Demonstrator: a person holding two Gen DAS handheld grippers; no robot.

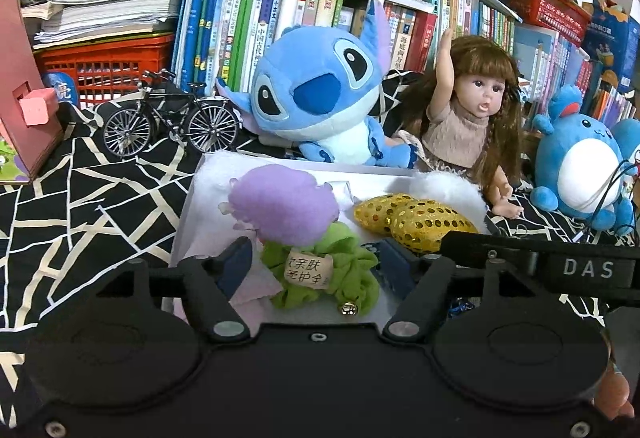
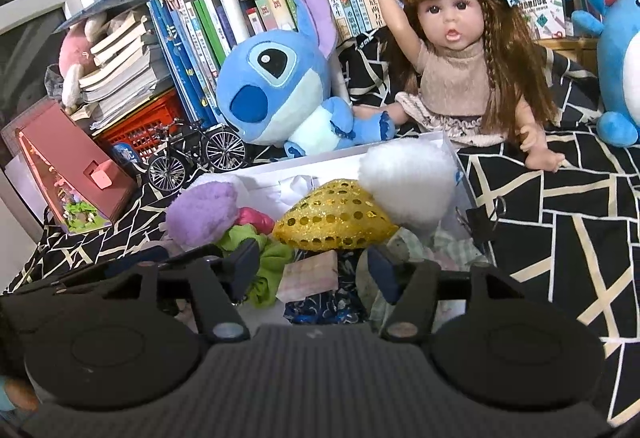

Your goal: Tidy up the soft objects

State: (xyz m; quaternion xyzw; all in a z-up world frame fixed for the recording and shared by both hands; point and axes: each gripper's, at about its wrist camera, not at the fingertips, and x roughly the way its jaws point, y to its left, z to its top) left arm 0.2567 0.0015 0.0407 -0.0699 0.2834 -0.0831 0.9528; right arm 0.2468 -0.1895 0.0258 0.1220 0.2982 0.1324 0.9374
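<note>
Nearest the left wrist camera, the left tool (image 1: 314, 264) stands with its two dark blue pads well apart; a crumpled green fabric scrunchie with a paper label and a small gold bell (image 1: 322, 272) lies between them, and neither pad presses on it. Just beyond it sits a fluffy purple plush ball (image 1: 280, 204), and to the right a gold sequinned pouch (image 1: 416, 224) rests against a white fluffy pompom (image 1: 448, 186). All of these soft things lie inside a shallow white open box (image 1: 186, 214) on a black cloth with cream crack-like lines (image 1: 80, 198).

From the right wrist camera, the right tool (image 2: 314, 266) is likewise parted and holds nothing; a small pale pink block (image 2: 310, 274) and dark blue flowered fabric (image 2: 324, 306) lie below the gap, with faded checked cloth (image 2: 448, 242) to the right. A black binder clip (image 2: 486, 220) is clamped on the box's right rim.

Behind the box, a blue plush alien toy with big ears (image 1: 320, 94) leans on its side, and a long-haired brown-wigged doll in a beige knitted top (image 1: 468, 106) sits with one arm raised. A round blue-and-white plush creature (image 1: 580, 166) stands far right, a black miniature bicycle model (image 1: 172, 114) far left, in front of a red plastic crate (image 1: 104, 66) and rows of books (image 1: 240, 10).
</note>
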